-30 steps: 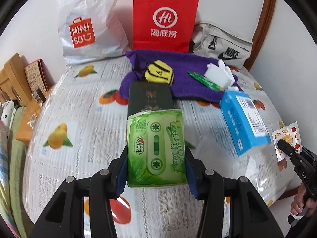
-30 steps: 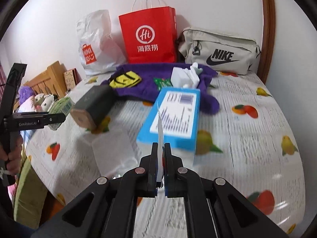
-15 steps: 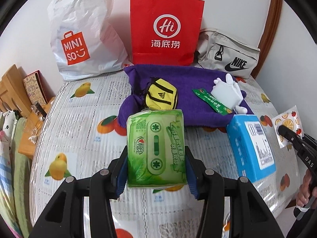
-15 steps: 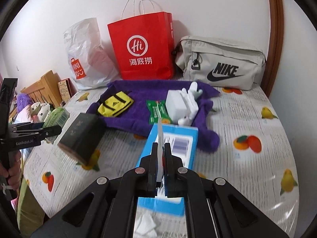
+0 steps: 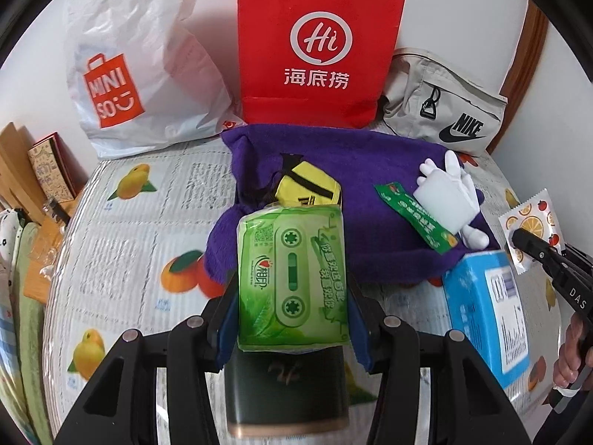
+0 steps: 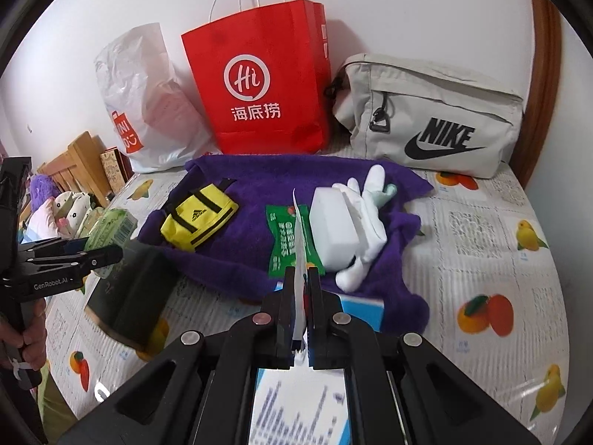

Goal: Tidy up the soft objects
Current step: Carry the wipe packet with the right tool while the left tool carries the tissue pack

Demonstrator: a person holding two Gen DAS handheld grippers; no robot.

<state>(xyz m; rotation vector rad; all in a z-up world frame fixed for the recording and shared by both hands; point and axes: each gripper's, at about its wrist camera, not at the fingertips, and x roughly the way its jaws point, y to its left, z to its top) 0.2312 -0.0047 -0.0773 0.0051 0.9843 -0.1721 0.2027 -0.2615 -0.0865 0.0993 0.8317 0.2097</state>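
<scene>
My left gripper (image 5: 292, 296) is shut on a green tissue pack (image 5: 291, 278) and holds it above the near edge of a purple towel (image 5: 333, 163). My right gripper (image 6: 302, 278) is shut on a thin fruit-print sachet (image 6: 297, 230), seen edge-on; it also shows in the left wrist view (image 5: 533, 222). On the towel lie a yellow pouch (image 6: 198, 217), a green sachet (image 6: 283, 237) and a white plush toy (image 6: 348, 222). The towel shows in the right wrist view too (image 6: 259, 178).
A dark green box (image 5: 287, 389) lies under my left gripper, a blue box (image 5: 485, 315) under my right one. A Miniso bag (image 5: 129, 63), a red paper bag (image 5: 315, 48) and a Nike bag (image 5: 444, 111) line the wall. The fruit-print table (image 5: 141, 222) drops off at left.
Both grippers have moved forward toward the purple towel, each still holding its item. The dark green box and the blue box now lie beneath them.
</scene>
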